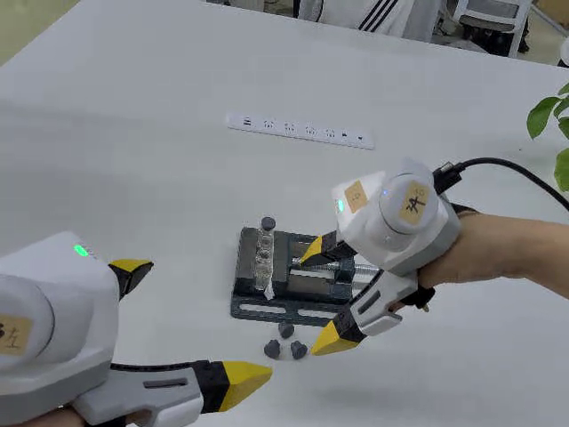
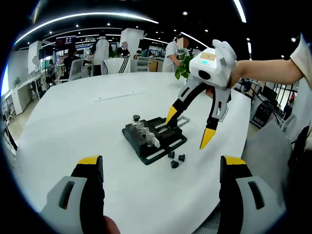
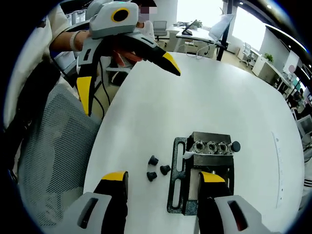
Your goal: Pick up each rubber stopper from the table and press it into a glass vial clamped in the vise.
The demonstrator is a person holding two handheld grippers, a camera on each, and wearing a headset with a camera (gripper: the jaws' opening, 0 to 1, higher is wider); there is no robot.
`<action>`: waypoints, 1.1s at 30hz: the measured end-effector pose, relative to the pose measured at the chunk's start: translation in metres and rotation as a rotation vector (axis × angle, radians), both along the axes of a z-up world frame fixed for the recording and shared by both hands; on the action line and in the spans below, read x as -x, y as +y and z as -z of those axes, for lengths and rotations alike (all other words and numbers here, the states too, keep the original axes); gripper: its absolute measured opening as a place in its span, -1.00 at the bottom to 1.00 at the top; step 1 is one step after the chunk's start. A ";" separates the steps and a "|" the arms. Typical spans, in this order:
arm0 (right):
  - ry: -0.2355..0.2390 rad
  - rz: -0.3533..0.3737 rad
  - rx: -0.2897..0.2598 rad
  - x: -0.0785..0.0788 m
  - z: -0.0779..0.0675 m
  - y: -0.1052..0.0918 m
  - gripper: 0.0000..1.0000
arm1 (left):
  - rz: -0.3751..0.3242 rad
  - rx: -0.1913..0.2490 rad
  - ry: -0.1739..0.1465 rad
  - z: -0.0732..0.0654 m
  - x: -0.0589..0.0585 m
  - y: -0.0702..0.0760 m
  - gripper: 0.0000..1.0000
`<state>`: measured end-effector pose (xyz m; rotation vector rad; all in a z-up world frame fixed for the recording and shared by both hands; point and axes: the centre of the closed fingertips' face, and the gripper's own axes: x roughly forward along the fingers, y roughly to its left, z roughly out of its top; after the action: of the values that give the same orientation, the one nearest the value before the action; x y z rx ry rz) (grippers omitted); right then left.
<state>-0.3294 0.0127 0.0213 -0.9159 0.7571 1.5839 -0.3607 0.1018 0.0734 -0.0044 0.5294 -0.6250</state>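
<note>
three small dark grey rubber stoppers (image 1: 286,330) lie loose in a tight cluster on the table, just in front of the black vise (image 1: 302,286). the vise clamps a row of clear glass vials (image 1: 264,260). the far vial already wears a dark stopper (image 1: 268,223), and in your right gripper view the other three mouths look open.

the table (image 1: 160,107) is plain white, with a white power strip (image 1: 302,131) lying beyond the vise. around it is an open office with desks, chairs, ceiling lights and a green plant (image 1: 549,116) at the edge.

your right gripper (image 1: 318,298) hangs over the vise's near end, jaws spread wide and holding nothing: one yellow tip above the vise, the other above the table near the loose stoppers. your left gripper (image 1: 196,322) sits low and well apart from the vise, jaws likewise spread wide and empty.
</note>
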 end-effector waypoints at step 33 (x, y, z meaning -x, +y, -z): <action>0.010 -0.009 0.021 0.014 0.045 -0.009 -1.00 | -0.007 0.012 0.022 0.007 0.011 -0.005 0.98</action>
<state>-0.3433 0.0038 -0.0241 -0.9288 0.7790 1.5923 -0.3717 0.0972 0.0667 -0.0249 0.5464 -0.6220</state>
